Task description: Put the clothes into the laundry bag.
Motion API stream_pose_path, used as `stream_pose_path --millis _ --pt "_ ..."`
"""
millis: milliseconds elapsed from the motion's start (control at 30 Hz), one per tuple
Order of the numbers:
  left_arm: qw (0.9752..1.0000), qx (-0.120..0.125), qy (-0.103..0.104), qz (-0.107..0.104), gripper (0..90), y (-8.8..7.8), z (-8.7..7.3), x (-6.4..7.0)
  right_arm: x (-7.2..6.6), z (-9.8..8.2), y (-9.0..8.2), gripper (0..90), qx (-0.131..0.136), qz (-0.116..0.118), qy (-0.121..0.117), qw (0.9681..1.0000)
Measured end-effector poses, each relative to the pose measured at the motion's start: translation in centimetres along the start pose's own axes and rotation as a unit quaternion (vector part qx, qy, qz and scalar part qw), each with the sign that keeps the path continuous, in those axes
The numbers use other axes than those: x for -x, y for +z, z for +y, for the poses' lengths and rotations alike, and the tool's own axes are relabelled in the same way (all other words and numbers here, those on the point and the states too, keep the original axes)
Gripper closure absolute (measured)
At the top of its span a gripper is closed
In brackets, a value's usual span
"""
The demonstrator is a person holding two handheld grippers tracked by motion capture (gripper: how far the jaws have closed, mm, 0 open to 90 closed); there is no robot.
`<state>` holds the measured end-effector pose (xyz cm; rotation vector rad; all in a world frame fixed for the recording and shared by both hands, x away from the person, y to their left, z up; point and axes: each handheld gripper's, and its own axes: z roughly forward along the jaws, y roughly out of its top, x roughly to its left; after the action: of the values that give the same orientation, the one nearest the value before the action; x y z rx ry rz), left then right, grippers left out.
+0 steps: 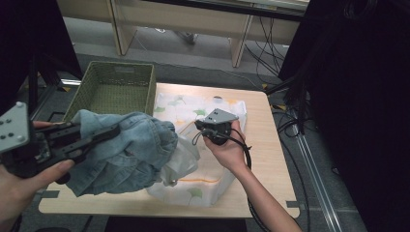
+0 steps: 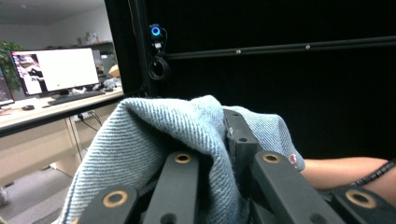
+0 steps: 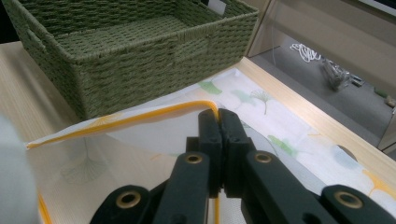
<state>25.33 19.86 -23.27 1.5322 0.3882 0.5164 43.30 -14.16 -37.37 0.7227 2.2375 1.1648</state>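
Two soft, limp things are held: denim garment [image 1: 128,152] clamped in left gripper [image 2: 223,140]; laundry bag's [image 1: 193,193] yellow-trimmed rim [image 3: 140,116] pinched shut in right gripper [image 3: 218,126], by the table's [image 1: 270,159] far edge.

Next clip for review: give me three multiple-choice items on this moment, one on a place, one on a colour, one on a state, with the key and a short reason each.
1. Where does the basket stand?
A. the table's far left corner
B. the floor
C. on the bag

2. What colour is the trim on the mesh bag?
A. red
B. orange-yellow
C. black

3. What is the right gripper doing?
A. hanging open
B. clamping the basket
C. pinching the bag's rim

Key: 1 A, the high view shows it there. 2 B, the right gripper view shows the edge. 3 C, jaws closed on the rim.
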Motion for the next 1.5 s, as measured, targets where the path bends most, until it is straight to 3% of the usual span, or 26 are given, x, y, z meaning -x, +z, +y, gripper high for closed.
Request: stream_pose_path --millis 233,300,367,533,867,933,1067,1500 --pt "0.9998 -0.014 -0.002 -0.010 82.9 1.2 -1.1 0.6 0.0 0.0 -0.1 90.0 0.002 -0.001 -0.002 1.0000" --pt "0.9999 -0.013 -0.002 -0.004 82.9 1.5 -1.5 0.7 -0.1 0.0 -0.1 90.0 -0.001 0.001 0.011 0.9999" --pt "0.9999 -0.015 -0.003 -0.004 82.9 1.8 -1.8 0.7 0.0 0.0 0.0 90.0 0.003 0.002 0.000 1.0000" --pt "0.9998 -0.021 0.002 0.001 83.0 2.4 -2.4 1.0 0.0 0.0 0.0 90.0 0.005 0.003 0.007 1.0000" --pt "0.9980 -0.036 0.036 0.037 82.8 3.4 -3.4 1.9 -0.1 0.2 -0.1 90.0 0.010 0.002 0.008 0.9999" --pt "0.9973 -0.040 0.043 0.043 82.8 3.6 -3.6 2.1 -0.3 0.2 -0.2 90.0 0.007 0.003 0.020 0.9998" --pt "0.9967 -0.045 0.048 0.048 82.8 4.0 -3.8 2.3 -0.2 0.2 -0.1 90.0 0.010 0.005 0.007 0.9999" --pt "0.9947 -0.079 0.048 0.046 82.8 6.2 -5.5 2.2 -0.5 0.2 0.0 90.0 0.007 0.008 0.015 0.9998"
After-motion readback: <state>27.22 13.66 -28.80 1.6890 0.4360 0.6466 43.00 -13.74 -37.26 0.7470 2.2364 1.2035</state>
